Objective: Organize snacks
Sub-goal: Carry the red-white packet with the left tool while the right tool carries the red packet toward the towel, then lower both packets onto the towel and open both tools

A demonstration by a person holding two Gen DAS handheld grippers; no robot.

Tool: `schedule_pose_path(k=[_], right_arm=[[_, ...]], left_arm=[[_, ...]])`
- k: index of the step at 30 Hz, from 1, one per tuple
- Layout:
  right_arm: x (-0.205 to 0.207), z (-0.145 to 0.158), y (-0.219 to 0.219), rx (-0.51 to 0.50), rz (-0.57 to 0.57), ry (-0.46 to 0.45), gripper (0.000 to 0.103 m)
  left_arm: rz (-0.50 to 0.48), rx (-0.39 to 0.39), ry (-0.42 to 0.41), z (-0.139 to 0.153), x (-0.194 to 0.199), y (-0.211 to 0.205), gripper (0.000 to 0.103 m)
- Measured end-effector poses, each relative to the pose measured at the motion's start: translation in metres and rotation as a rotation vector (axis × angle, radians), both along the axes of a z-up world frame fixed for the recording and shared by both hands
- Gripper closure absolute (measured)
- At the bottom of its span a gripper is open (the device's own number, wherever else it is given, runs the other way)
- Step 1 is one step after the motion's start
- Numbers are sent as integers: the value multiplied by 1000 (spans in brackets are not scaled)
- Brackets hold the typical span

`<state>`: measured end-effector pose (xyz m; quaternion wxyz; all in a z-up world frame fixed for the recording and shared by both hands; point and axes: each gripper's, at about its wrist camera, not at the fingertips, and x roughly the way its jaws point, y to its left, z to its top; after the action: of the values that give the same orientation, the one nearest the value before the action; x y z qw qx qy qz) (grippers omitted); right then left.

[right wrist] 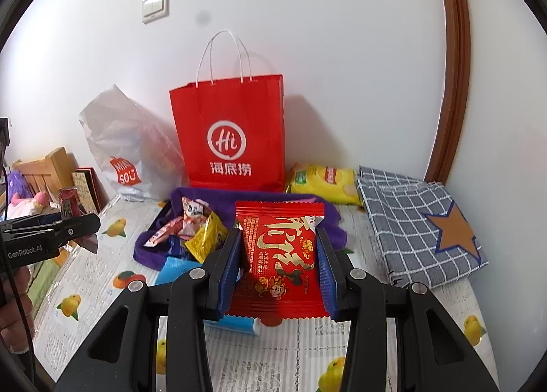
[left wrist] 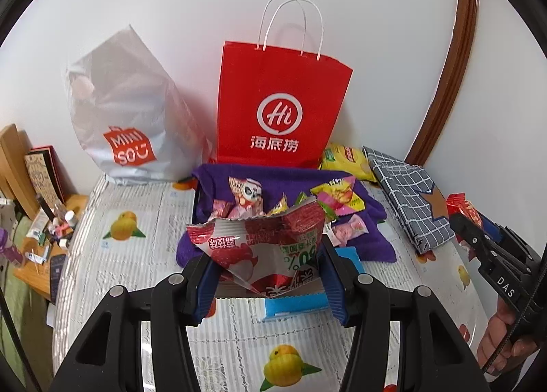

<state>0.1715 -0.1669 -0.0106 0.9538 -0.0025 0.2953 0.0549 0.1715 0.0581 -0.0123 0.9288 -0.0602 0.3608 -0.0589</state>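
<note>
My left gripper point(left wrist: 266, 275) is shut on a crumpled red-and-silver lychee snack packet point(left wrist: 263, 245) and holds it above the table, in front of a purple cloth-lined box point(left wrist: 273, 180) with several small snack packets. My right gripper point(right wrist: 278, 275) is shut on a flat red snack packet with gold characters point(right wrist: 280, 255), also just in front of the purple box point(right wrist: 191, 195). The right gripper also shows at the right edge of the left wrist view point(left wrist: 478, 234), and the left gripper at the left edge of the right wrist view point(right wrist: 68, 228).
A red paper Hi bag point(left wrist: 280, 101) and a grey Miniso plastic bag point(left wrist: 126, 111) stand against the wall. A yellow chip bag point(right wrist: 321, 181) and a folded grey checked cloth point(right wrist: 417, 221) lie at the right. A blue packet point(left wrist: 294, 303) lies under the grippers. The side table at left point(left wrist: 37, 248) is cluttered.
</note>
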Motion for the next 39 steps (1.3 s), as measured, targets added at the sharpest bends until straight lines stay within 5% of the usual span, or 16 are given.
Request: schedule_pose_path(k=[20,39], right_arm=[[20,27,4,-3,4,-48,61],[82,13,10,-9,15,-12,61]], left_arm=[[-12,23,-39,30,21,-3,52],[15,39,-10,16,68,9,52]])
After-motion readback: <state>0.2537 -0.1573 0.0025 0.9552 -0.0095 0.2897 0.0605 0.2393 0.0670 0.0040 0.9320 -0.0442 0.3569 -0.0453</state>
